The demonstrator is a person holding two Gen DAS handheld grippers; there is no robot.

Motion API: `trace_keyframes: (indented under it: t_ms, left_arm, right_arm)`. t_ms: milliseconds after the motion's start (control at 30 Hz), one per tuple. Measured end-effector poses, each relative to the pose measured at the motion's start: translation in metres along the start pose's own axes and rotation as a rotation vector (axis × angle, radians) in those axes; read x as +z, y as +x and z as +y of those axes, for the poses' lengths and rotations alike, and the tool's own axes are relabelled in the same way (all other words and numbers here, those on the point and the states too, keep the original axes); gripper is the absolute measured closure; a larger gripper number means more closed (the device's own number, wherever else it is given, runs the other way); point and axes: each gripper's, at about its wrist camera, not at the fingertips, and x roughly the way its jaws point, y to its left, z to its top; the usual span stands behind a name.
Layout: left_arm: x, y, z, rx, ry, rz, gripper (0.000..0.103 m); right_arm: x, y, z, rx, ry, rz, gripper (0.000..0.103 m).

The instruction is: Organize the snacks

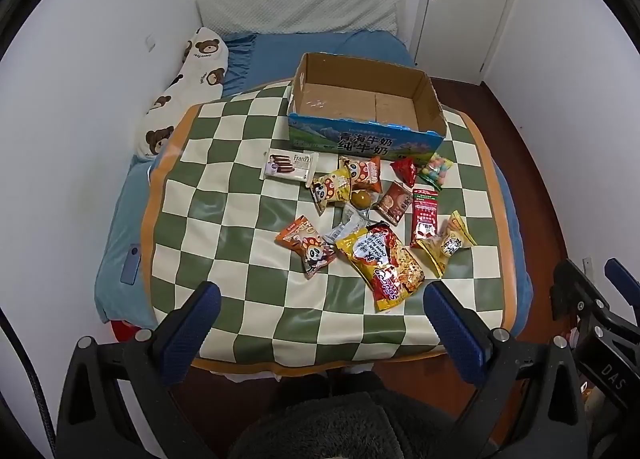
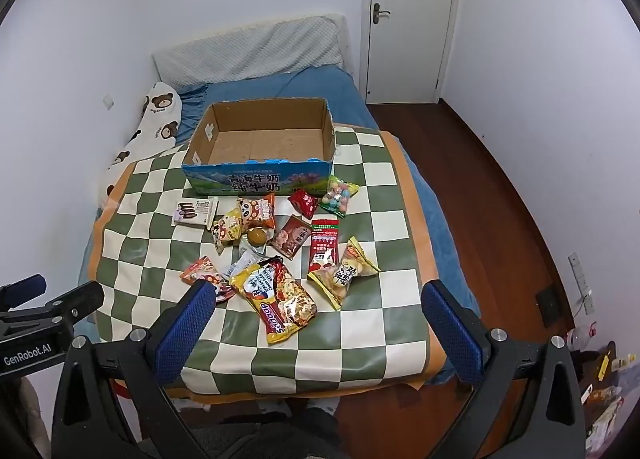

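- Both of your grippers hang back off the near edge of the checkered mat (image 1: pixel 224 219), high above it. Nothing touched, nothing carried.
- Left gripper (image 1: pixel 320 323): jaws wide apart, empty. Right gripper (image 2: pixel 316 323): jaws wide apart, empty as well.
- The snacks lie loose in a scatter on the mat, between you and the cardboard box (image 1: pixel 362 99). The box sits at the far side, open top, bare floor — nothing is in it yet, so the task looks to be at its start.
- Nearest piece is the big yellow-and-red noodle pack (image 1: pixel 382 265). From your left jaws it lies at about 1 o'clock; in the right wrist view the same pack (image 2: pixel 278 299) sits at about 11 o'clock, almost between the fingers.
- My read: the right gripper is the better lined up — the pack falls inside its span, while it lies off toward the left gripper's right finger.
- Long axis of the pack runs from far-left to near-right, slanted across your approach. You would likely need to turn the wrist so the jaws close across the short side, not along the length.
- The panda pouch (image 1: pixel 310 245) touches the pack's far-left corner, and a small silver wrapper (image 1: pixel 346 225) lies just beside it; a sloppy descent could drag either.
- The box stands at 12 o'clock from the pack, well apart, with other packets in between — carry over them, not through.
- Farthest from you: the wafer packet (image 1: pixel 289 170), close to the box's front wall at its 7 o'clock.
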Motion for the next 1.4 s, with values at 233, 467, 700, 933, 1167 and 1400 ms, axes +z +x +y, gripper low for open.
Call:
trace_keyframes:
  t_ms: [233,467,700,933,1167,1400]
  left_arm:
    - [0.001,-0.006,-0.004,-0.002,0.008,-0.013,0.0]
    - [0.0,-0.006,-0.006,-0.012,0.004,-0.013,0.0]
    - [-0.004,-0.006,-0.01,-0.01,0.003,-0.012,0.0]
    - [-0.003,-0.005,-0.006,-0.01,0.006,-0.014,0.0]
    - [-0.003,-0.005,-0.004,-0.012,0.003,-0.012,0.0]
    - [-0.004,-0.005,-0.004,-0.013,0.003,-0.013,0.0]
  right_arm:
    - [0.001,0.001,-0.003,0.002,0.002,-0.003,0.0]
    - [0.002,-0.007,0.002,0.003,0.003,-0.005,0.0]
    - [0.002,-0.007,0.002,0.003,0.007,-0.006,0.0]
    - [0.002,-0.008,0.002,0.005,0.006,-0.008,0.0]
    - [0.004,-0.011,0.006,0.009,0.009,-0.005,0.0]
    - [0.004,-0.014,0.008,0.01,0.009,-0.007,0.0]
